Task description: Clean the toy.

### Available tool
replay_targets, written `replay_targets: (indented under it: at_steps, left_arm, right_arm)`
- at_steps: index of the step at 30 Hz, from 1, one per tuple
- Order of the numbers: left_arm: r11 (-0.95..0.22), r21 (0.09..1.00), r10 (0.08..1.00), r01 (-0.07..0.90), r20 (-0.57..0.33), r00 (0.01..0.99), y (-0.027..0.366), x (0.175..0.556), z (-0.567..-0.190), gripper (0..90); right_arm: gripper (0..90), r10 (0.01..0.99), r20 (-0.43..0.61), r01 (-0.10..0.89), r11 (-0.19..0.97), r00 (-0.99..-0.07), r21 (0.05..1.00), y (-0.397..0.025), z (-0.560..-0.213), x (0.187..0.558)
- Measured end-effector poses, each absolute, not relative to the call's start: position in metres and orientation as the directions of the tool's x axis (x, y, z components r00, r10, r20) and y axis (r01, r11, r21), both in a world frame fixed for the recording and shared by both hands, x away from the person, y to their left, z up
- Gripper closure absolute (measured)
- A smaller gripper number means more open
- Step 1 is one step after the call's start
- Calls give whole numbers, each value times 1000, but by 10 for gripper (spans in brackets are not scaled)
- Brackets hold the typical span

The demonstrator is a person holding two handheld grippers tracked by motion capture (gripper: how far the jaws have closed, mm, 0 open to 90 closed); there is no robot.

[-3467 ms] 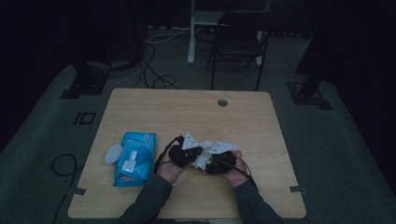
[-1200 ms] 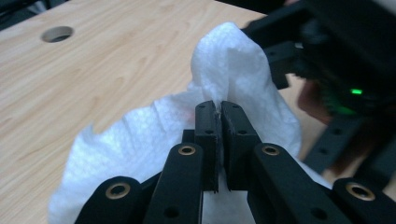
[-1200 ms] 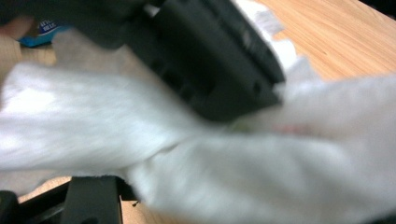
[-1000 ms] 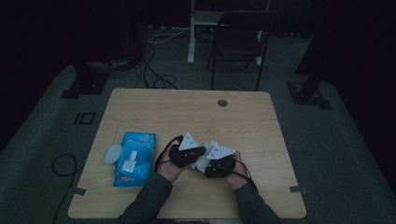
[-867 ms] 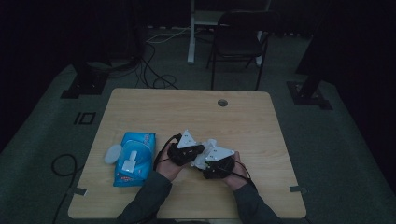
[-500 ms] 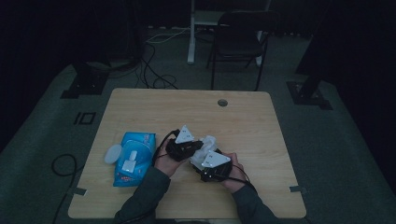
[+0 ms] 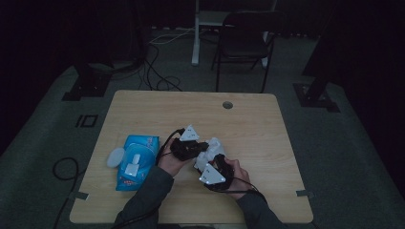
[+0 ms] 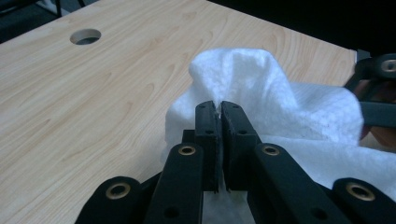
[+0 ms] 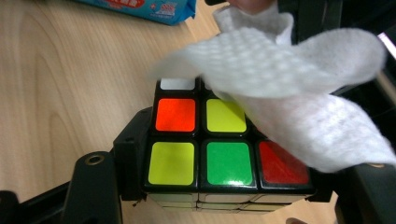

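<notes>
My right gripper (image 9: 229, 161) is shut on a scrambled colour cube (image 9: 172, 163), one black jaw on each side of it. A white wet wipe (image 9: 289, 84) lies draped over the cube's top right part. My left gripper (image 8: 219, 109) is shut on a fold of that wipe (image 8: 261, 93), which bunches up just above the table. In the high view the left gripper (image 7: 198, 147) and right gripper (image 7: 214, 164) meet near the table's middle front, with the wipe (image 7: 213, 144) between them.
A blue pack of wet wipes (image 7: 136, 160) lies at the left of the wooden table (image 7: 267, 124), with a small white round lid (image 7: 114, 156) beside it. A cable hole (image 7: 228, 104) sits near the far edge. A chair (image 7: 243, 43) stands beyond the table.
The right gripper has drawn back toward the front edge and turned. The left gripper has shifted right and away, and the spread wipe has bunched over the cube.
</notes>
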State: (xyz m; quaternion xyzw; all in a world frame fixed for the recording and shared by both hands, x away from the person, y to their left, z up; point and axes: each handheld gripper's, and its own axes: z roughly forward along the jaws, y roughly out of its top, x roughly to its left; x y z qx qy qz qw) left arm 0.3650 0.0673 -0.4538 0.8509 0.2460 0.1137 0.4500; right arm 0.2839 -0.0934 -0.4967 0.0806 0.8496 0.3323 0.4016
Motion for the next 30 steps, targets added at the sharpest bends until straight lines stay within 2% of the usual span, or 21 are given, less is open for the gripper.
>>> replay_targets:
  at_steps: [4, 11, 19, 26, 30]
  left_arm:
    - [-483, 815, 512, 319, -33, 859, 68, 367, -455, 868]
    - [-487, 806, 500, 337, -59, 864, 69, 374, -457, 868]
    - [-452, 803, 409, 387, -199, 891, 73, 387, -460, 869]
    - [-495, 790, 333, 361, -212, 919, 67, 388, -455, 869]
    - [-525, 780, 309, 341, -199, 930, 64, 389, -453, 869]
  right_arm:
    - [339, 382, -677, -156, 791, -630, 592, -90, -499, 280]
    - [339, 362, -692, -191, 789, -624, 584, -89, -497, 277]
    - [339, 341, -720, -217, 799, -605, 561, -86, -500, 273]
    - [339, 287, -783, -260, 833, -552, 489, -81, -503, 268]
    - [339, 284, -793, -268, 835, -539, 481, -80, -503, 267]
